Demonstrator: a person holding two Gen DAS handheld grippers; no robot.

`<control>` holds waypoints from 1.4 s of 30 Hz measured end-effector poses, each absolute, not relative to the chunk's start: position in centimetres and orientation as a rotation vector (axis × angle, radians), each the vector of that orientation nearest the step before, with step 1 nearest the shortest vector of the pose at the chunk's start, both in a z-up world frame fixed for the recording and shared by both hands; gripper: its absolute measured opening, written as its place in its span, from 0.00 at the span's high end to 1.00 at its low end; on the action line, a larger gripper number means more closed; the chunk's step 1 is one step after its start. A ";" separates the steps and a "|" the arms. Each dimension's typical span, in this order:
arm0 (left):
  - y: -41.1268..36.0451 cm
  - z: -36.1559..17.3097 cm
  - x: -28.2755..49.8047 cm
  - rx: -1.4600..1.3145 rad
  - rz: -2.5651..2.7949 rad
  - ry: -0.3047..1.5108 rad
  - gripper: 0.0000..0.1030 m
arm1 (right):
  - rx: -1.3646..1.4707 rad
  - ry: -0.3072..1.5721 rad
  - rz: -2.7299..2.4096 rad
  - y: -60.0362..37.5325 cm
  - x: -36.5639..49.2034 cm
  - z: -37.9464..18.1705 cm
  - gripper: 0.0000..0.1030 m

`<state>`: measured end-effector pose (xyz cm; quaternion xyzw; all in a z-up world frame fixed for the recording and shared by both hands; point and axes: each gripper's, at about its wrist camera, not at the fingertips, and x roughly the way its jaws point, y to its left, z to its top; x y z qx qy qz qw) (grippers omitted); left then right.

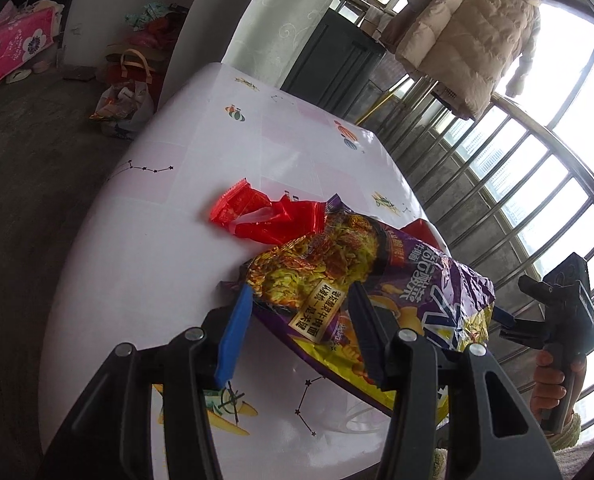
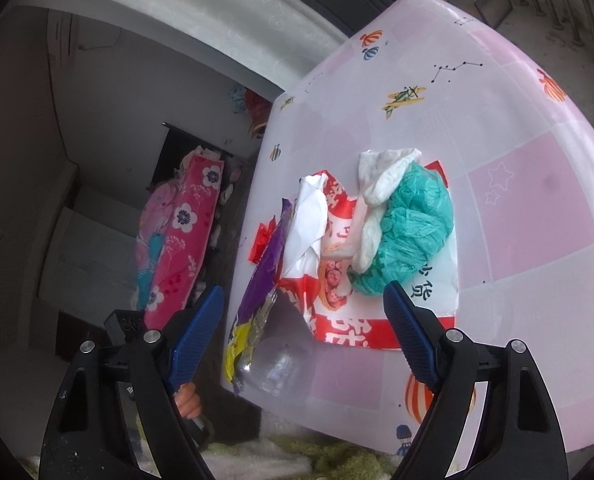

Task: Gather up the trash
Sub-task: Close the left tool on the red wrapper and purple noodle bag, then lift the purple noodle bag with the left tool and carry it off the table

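Note:
A purple instant-noodle wrapper [image 1: 357,276] sits crumpled between the jaws of my left gripper [image 1: 301,288], which is shut on it. The wrapper stands on edge at the table's left rim in the right wrist view [image 2: 259,280]. A red wrapper [image 1: 265,216] lies just beyond it. My right gripper [image 2: 304,289] is open over a pile: a red-and-white bag [image 2: 337,316], white crumpled paper [image 2: 381,184] and a teal plastic bag [image 2: 413,224]. Nothing is between its fingers. A clear plastic piece [image 2: 281,364] lies near the table edge.
The table [image 1: 157,240] has a pink-and-white patterned cover. Bags [image 1: 125,108] and pink floral bedding [image 1: 13,52] sit on the floor to the left. Window bars [image 1: 517,184] and a hanging coat [image 1: 469,28] stand behind. A person's hand [image 1: 549,384] holds the other gripper's handle.

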<state>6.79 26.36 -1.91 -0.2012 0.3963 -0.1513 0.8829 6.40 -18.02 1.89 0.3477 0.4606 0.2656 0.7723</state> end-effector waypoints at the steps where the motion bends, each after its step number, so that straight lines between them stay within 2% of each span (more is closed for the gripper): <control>1: 26.5 -1.8 7.3 -0.417 -0.308 0.821 0.53 | 0.754 1.000 0.580 -17.8 6.5 2.0 0.24; 17: 25.5 -2.7 16.4 -0.260 -0.337 0.851 0.53 | 0.841 1.049 0.592 -17.5 7.0 1.0 0.31; 31: 29.2 -2.8 7.1 -0.475 -0.301 0.841 0.53 | 0.700 0.999 0.580 -16.8 8.3 4.2 0.39; 42: 27.0 -3.1 3.9 -0.710 -0.472 0.848 0.53 | 0.637 1.009 0.579 -15.1 8.9 4.9 0.41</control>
